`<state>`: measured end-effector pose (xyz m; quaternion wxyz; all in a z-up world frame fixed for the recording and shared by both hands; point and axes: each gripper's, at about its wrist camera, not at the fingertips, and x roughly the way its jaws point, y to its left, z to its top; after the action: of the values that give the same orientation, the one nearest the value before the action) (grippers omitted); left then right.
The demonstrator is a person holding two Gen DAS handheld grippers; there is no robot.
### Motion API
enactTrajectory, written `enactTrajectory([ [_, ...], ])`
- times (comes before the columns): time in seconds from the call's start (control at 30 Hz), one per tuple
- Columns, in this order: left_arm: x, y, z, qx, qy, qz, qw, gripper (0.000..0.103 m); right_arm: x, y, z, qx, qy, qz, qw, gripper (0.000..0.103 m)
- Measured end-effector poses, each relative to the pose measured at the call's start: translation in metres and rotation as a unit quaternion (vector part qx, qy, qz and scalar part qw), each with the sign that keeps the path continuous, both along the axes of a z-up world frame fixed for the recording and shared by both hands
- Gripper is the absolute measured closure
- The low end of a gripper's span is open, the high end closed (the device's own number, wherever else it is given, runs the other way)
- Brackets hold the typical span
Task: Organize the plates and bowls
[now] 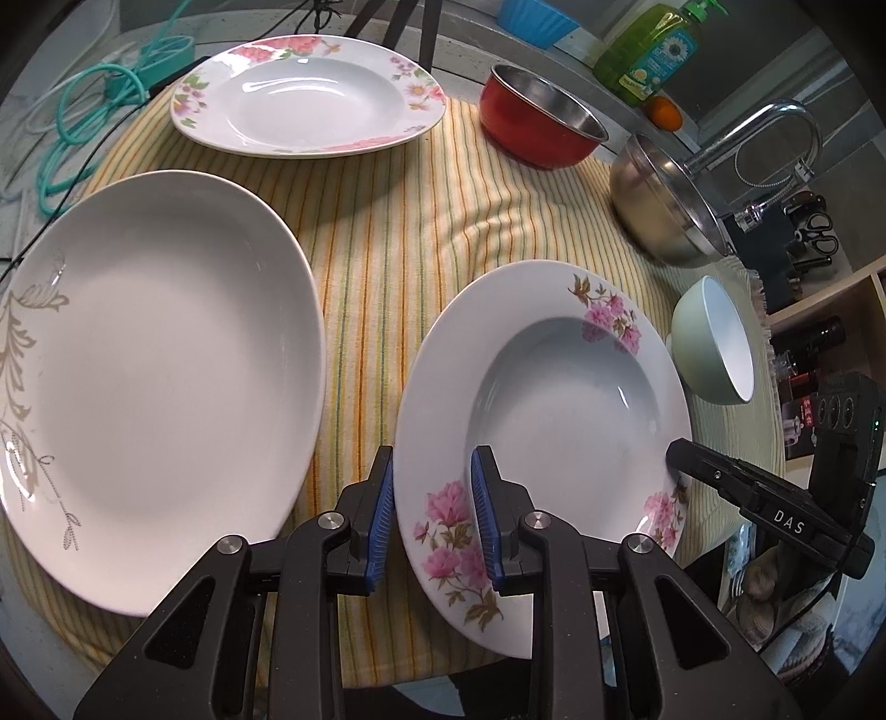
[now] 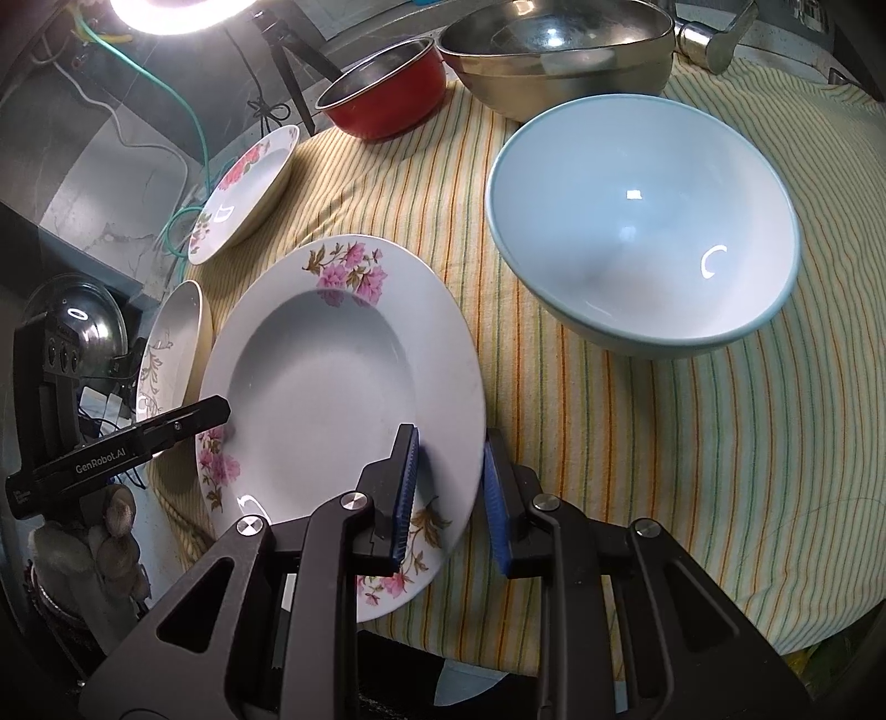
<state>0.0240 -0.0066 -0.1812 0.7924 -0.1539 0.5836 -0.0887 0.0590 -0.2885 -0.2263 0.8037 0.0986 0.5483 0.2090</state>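
A deep white plate with pink flowers hangs a little above the striped cloth, gripped on two sides. My left gripper is shut on its near-left rim. My right gripper is shut on the opposite rim, and one of its fingers shows at the plate's right edge. A large white plate with a grey leaf pattern lies to the left. Another flowered deep plate lies at the back. A pale green bowl, a red bowl and a steel bowl stand to the right and behind.
A yellow striped cloth covers the table. A green dish soap bottle, an orange and a faucet stand behind the bowls. Teal cable lies at the back left. The cloth's edge drops off at the right.
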Motion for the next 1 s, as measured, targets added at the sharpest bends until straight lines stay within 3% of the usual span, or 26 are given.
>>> enactTrajectory([
  [0.1,0.0,0.0,0.003,0.003,-0.002,-0.003,1.0,0.079,-0.003,0.001,0.005,-0.01,-0.013,-0.002,1.0,0.078],
  [0.23,0.0,0.002,0.012,0.009,-0.014,-0.007,0.9998,0.075,-0.01,0.0,0.019,-0.023,-0.039,0.0,0.999,0.051],
  [0.37,-0.002,0.004,0.029,0.013,-0.038,-0.013,0.9991,0.069,-0.014,0.006,0.039,-0.024,-0.066,0.006,0.998,0.049],
  [0.47,0.001,0.012,0.04,0.016,-0.056,-0.011,0.9983,0.066,-0.012,0.014,0.055,-0.011,-0.086,0.009,0.996,0.039],
  [0.8,0.029,0.074,0.069,0.031,-0.094,0.027,0.9947,0.066,0.028,0.068,0.084,0.051,-0.087,0.027,0.995,0.037],
  [0.9,0.041,0.095,0.071,0.033,-0.099,0.035,0.9939,0.058,0.04,0.082,0.086,0.055,-0.088,0.029,0.994,0.037],
  [1.0,0.057,0.112,0.069,0.029,-0.1,0.042,0.9937,0.058,0.056,0.095,0.085,0.064,-0.082,0.025,0.994,0.037],
])
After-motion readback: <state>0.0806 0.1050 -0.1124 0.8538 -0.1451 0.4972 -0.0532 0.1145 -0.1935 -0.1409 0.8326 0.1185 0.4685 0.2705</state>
